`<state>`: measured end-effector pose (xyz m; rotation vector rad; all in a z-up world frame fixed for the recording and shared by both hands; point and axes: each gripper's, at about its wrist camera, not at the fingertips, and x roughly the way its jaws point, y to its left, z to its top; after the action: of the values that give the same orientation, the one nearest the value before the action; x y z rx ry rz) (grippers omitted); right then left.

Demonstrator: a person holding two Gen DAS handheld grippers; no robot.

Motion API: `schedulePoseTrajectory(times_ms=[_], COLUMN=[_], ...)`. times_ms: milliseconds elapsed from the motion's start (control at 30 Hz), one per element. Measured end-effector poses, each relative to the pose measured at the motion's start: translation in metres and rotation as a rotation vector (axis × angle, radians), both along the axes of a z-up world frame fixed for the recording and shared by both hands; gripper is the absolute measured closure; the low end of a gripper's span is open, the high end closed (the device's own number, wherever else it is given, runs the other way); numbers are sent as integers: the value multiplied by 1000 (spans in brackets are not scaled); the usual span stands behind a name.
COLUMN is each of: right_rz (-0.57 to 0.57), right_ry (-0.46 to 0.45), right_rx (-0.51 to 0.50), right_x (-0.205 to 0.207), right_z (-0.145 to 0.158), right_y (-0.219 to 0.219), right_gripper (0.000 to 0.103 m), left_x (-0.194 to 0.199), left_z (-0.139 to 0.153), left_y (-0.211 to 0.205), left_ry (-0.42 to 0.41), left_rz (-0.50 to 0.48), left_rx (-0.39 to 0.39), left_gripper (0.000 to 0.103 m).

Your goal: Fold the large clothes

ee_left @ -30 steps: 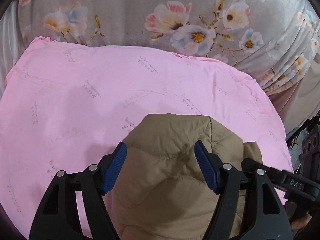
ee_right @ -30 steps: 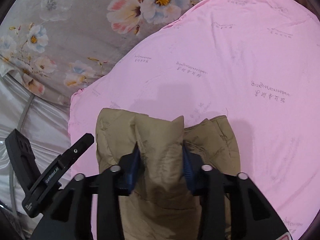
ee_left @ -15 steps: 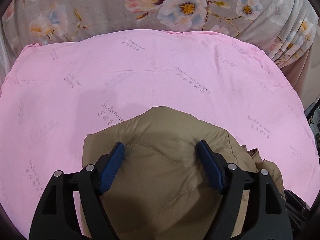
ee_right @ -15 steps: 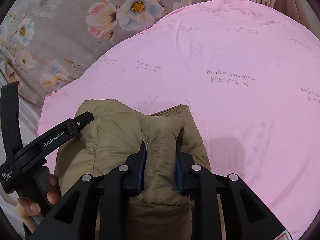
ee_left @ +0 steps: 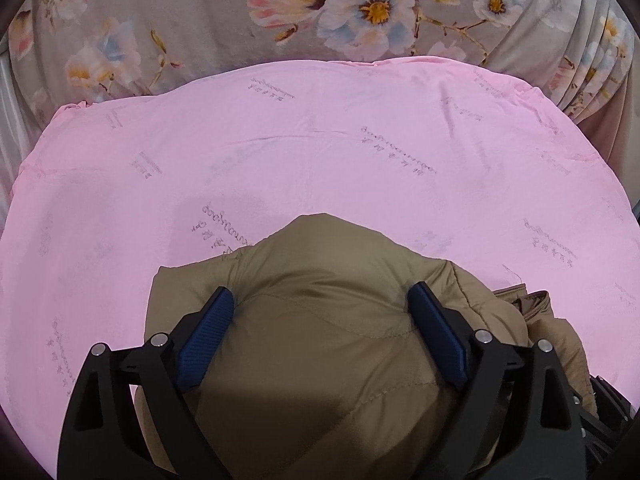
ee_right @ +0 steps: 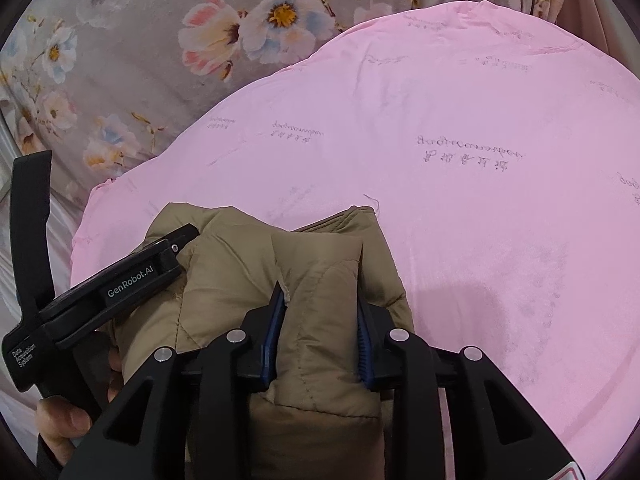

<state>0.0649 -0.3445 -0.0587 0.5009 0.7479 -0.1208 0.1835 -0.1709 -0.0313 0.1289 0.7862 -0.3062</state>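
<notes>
Left gripper: ribbed blue fingers wide and opening, straddling puffy quilted tan jacket. Right gripper: fingers opening, narrow, pinching a jacket fold. Jacket lies bunched on smooth pink printed sheet.

My left wrist view: close, angled down over tan jacket, facing far floral bedding. My right wrist view: same tilt, from right. Shared: jacket, pink sheet, floral bedding.
</notes>
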Motion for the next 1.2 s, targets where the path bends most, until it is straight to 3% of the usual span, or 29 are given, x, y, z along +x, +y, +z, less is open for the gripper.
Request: schedulePoseTrajectory(times_ms=[400,600,667,733,833,900,967,1100,1200], right_rz=[-3,35,29,59,110,149,168,184,193], right_ry=[-30,-43,1,-36,-31,-7,33,89,95], right_rx=[16,148,153,153,72,60,66,56,-17], right_x=[0,-1,-12,-38,-81,-105,-124,-143,-148], right_z=[-9,-15,-2,20,40,39,30,7,-2], right_y=[-2,-20,-24,-24,-18,-12,-6,8,21], right_gripper=[73,70,62,62,62,63,63,65,70], left_x=[-2,-2,-10,-30,-75,-100,-121,-142,-153], left_z=[-11,-7,2,16,35,38,31,12,4], left_y=[-10,-8,-2,13,40,51,63,85,91], left_ry=[-52,-43,-28,-24,-30,-25,34,130,127], left_rz=[22,19,0,-20,-92,-128,-169,-156,-128], left_rx=[46,32,20,-21,-64,-55,-79,-122,-92], left_gripper=[14,14,14,14,15,18,24,40,56])
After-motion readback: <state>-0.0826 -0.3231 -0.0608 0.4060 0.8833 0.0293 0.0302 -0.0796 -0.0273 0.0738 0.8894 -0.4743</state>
